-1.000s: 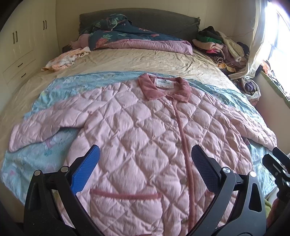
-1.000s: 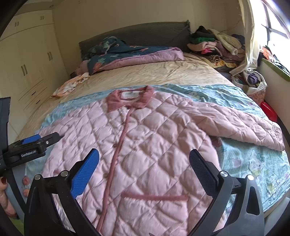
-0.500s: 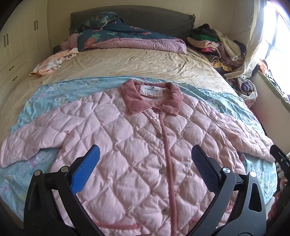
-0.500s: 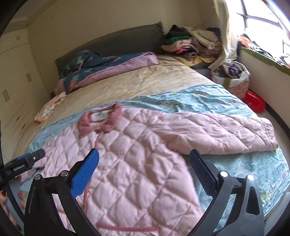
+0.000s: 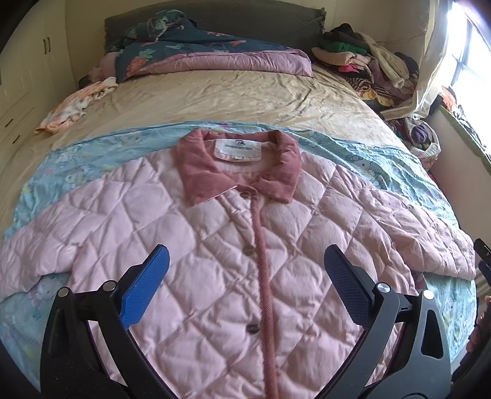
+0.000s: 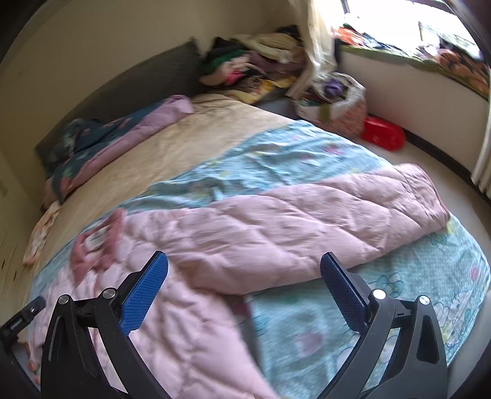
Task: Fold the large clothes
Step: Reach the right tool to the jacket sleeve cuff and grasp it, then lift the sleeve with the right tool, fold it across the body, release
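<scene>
Both pairs of jaws are spread wide and hold nothing: our left gripper (image 5: 245,276) hangs over the chest of the pink quilted jacket (image 5: 214,245), and our right gripper (image 6: 244,282) hangs over the jacket's right-hand sleeve (image 6: 307,221). We see the jacket lying face up and buttoned on a light blue printed sheet (image 5: 92,150) spread across the near half of the bed (image 5: 214,95), its darker pink corduroy collar (image 5: 239,165) pointing toward the headboard and a white label showing inside the neck. A darker pink placket with buttons runs down the middle of the front, between the left gripper's fingers. One sleeve stretches out flat toward the left edge of the bed, the other toward the right edge, where its cuff lies on the blue sheet. The right wrist view is blurred, so we cannot make out fine detail there. Beyond the sheet the bed is covered in a beige sheet; a folded dark floral quilt (image 5: 199,52) with a mauve lining lies against the grey headboard (image 5: 245,15), a small peach garment (image 5: 73,107) lies near the left edge, and a heap of mixed clothes (image 5: 368,64) is piled at the far right corner. On the floor beside the bed stand a stuffed bag (image 6: 334,104) and a red container (image 6: 383,133).
</scene>
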Demonstrator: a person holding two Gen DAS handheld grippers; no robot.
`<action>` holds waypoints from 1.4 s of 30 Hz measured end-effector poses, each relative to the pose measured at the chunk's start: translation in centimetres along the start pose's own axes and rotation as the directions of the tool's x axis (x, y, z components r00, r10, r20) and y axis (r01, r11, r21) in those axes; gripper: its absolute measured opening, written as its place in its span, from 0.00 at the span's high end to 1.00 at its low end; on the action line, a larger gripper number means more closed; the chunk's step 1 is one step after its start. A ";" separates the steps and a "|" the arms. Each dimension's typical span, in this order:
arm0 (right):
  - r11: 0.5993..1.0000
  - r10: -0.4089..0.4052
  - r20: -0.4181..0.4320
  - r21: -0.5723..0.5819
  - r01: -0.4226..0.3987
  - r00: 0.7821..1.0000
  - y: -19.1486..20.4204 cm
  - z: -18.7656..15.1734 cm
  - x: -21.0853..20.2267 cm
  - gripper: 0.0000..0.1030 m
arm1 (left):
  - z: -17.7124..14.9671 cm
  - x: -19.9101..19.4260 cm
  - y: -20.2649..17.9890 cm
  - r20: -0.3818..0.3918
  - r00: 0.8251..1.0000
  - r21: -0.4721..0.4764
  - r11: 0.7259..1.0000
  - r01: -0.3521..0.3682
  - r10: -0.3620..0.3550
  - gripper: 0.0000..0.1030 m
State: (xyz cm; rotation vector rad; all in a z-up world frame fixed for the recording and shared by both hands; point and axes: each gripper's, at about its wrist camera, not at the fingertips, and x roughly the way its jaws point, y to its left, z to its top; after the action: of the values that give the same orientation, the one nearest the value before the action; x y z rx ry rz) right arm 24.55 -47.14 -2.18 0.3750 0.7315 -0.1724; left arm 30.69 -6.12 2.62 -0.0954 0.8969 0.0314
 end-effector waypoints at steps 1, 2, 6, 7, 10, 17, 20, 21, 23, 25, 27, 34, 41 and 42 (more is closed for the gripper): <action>1.000 -0.020 -0.005 0.020 0.020 1.000 -1.0 0.2 0.7 0.04 | 0.1 0.3 -0.2 -0.001 1.000 0.002 1.000 0.004 -0.004 0.08; 0.999 -0.037 -0.011 0.034 0.037 0.999 -1.5 0.4 1.1 0.04 | 0.3 0.8 -0.5 -0.004 1.000 0.005 1.000 0.007 -0.007 0.08; 0.992 -0.093 -0.018 0.088 0.094 0.995 -4.2 0.9 2.9 0.04 | 0.8 2.4 -1.4 -0.020 1.000 0.021 1.000 0.012 -0.011 0.08; 0.989 -0.095 -0.018 0.115 0.097 0.995 -5.2 1.0 3.4 0.04 | 1.0 3.0 -1.8 -0.024 1.000 0.027 1.000 0.014 -0.013 0.08; 0.975 -0.147 -0.033 0.166 0.150 0.989 -7.5 1.3 4.6 0.04 | 1.4 4.2 -3.0 -0.031 0.999 0.047 0.999 0.019 -0.017 0.08; 0.925 -0.259 -0.077 0.268 0.271 0.963 -12.6 1.5 7.1 0.04 | 1.6 6.7 -5.4 -0.049 0.997 0.075 0.995 0.061 -0.058 0.08; 0.897 -0.273 -0.113 0.330 0.295 0.955 -15.1 1.4 8.4 0.04 | 1.5 7.8 -5.9 -0.059 0.997 0.072 0.995 0.061 -0.057 0.08; 0.888 -0.276 -0.125 0.346 0.302 0.953 -15.7 1.4 8.7 0.04 | 1.4 8.3 -5.9 -0.065 0.996 0.072 0.996 0.061 -0.056 0.08; 0.873 -0.245 -0.140 0.398 0.281 0.959 -17.1 1.3 9.5 0.04 | 1.2 9.0 -5.8 -0.074 0.996 0.074 0.996 0.055 -0.049 0.08; 0.859 -0.231 -0.145 0.434 0.272 0.962 -18.2 1.3 10.3 0.04 | 1.0 9.5 -5.6 -0.078 0.996 0.075 0.996 0.045 -0.039 0.08; 0.842 -0.220 -0.149 0.470 0.265 0.964 -19.3 1.3 11.1 0.06 | 0.9 9.9 -5.2 -0.084 0.996 0.072 0.997 0.039 -0.033 0.08; 0.864 -0.198 -0.029 0.466 0.188 0.980 -19.6 2.9 9.9 0.73 | 1.3 9.5 -4.4 -0.082 0.996 0.079 0.996 0.029 -0.023 0.08; 0.956 -0.127 0.149 0.281 0.081 0.981 -14.0 5.9 4.6 0.83 | 2.6 7.3 -2.5 -0.046 0.999 0.054 0.998 0.013 -0.010 0.08; 0.965 -0.107 0.168 0.254 0.062 0.980 -13.0 6.3 3.9 0.83 | 2.8 6.8 -2.1 -0.041 0.999 0.051 0.999 0.013 -0.011 0.08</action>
State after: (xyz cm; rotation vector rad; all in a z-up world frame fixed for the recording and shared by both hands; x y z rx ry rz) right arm 27.67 -61.63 -4.05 0.5591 0.5475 -0.3770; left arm 37.29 -8.06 -0.78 -0.0536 0.9370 -0.0049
